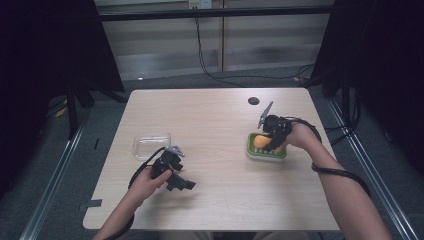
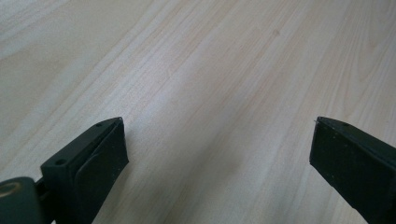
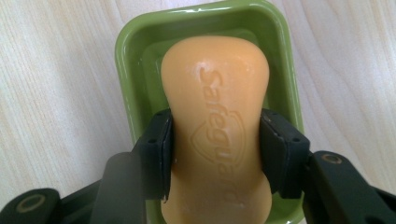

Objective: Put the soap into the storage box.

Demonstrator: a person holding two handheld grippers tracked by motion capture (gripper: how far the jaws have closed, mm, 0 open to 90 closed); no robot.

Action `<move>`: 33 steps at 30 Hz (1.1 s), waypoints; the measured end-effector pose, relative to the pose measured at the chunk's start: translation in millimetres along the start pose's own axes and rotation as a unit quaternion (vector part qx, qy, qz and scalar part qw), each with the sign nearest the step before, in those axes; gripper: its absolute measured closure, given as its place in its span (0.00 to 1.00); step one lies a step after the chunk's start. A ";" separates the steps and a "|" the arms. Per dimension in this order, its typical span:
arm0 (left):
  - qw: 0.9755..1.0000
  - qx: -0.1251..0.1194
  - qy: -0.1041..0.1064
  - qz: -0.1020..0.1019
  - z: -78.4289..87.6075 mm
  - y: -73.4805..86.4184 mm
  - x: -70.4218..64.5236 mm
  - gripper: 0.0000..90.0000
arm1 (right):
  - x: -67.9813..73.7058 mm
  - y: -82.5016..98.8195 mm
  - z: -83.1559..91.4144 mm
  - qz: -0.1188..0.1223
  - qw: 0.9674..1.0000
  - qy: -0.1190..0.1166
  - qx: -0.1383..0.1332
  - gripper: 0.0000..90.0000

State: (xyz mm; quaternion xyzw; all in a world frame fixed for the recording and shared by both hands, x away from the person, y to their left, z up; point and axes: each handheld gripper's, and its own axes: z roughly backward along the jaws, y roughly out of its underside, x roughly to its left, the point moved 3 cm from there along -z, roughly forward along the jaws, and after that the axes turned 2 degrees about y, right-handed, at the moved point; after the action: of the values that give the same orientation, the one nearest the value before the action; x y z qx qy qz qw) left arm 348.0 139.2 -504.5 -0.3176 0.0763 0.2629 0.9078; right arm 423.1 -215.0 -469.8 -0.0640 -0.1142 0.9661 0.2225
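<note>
Right tool (image 3: 215, 154), clamped on orange soap (image 3: 215, 93), over green dish (image 3: 130, 70)

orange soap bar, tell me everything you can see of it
The orange bar of soap is smooth and waxy-looking, with rounded ends and a narrower waist, and a brand word and shield emblem pressed into its top face. It lies lengthwise over the glossy green rectangular soap dish on the pale wooden table. The right tongs are shut on its waist, one black pad against each side.
</note>
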 end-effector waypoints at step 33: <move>1.000 0.001 0.002 -0.001 -0.6 0.1 -0.7 0.05 | -0.8 3.8 -11.6 0.009 1.000 0.006 0.019 0.55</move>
State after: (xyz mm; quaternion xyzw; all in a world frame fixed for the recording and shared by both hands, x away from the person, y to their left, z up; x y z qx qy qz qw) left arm 347.3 138.6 -504.9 -0.3175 0.0786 0.2615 0.9081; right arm 424.2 -216.5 -481.9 -0.0665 -0.0935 0.9697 0.2155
